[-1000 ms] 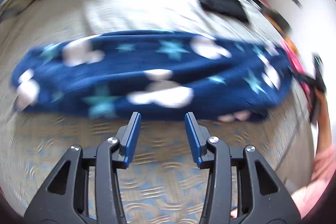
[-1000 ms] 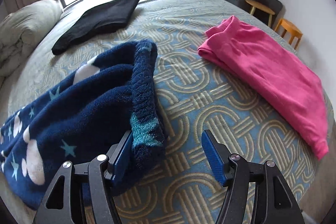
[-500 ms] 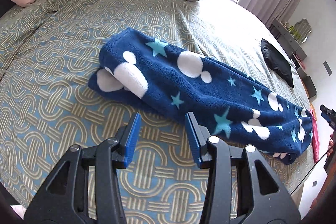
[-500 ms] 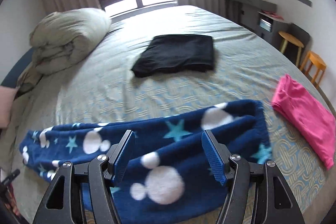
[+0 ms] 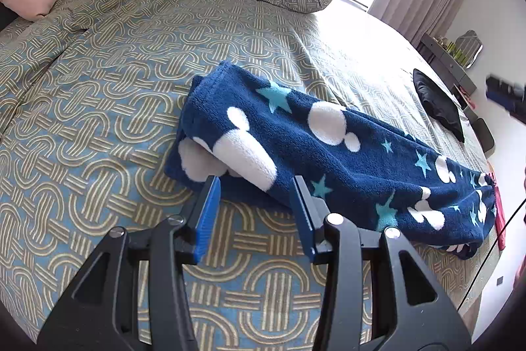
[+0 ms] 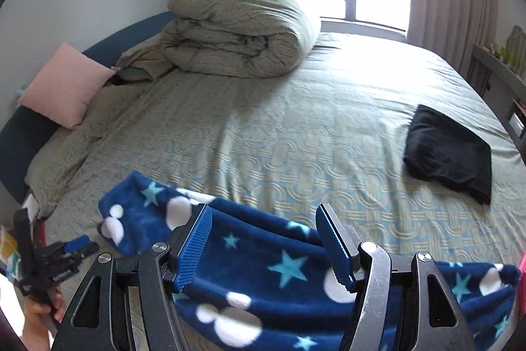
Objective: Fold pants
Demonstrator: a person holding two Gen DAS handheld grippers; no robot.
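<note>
Dark blue fleece pants [image 5: 328,150] with white mouse heads and light blue stars lie folded lengthwise in a long band on the patterned bed. My left gripper [image 5: 254,186] is open and empty, its fingertips just short of the leg-end edge of the pants. The pants also show in the right wrist view [image 6: 263,268], running left to right under my right gripper [image 6: 263,216], which is open, empty and above the middle of the band. The left gripper appears in the right wrist view [image 6: 62,255] at the far left, held by a hand.
A rolled duvet [image 6: 240,32] and a pink pillow [image 6: 65,84] lie at the head of the bed. A folded black garment [image 6: 450,153] lies at the right. A strip of pink garment [image 5: 499,216] shows past the waist end. A shelf [image 5: 457,55] stands by the wall.
The left gripper has come closer to the leg end of the pants. The right gripper has swung left and lower, over the middle of the pants. Both stay open.
</note>
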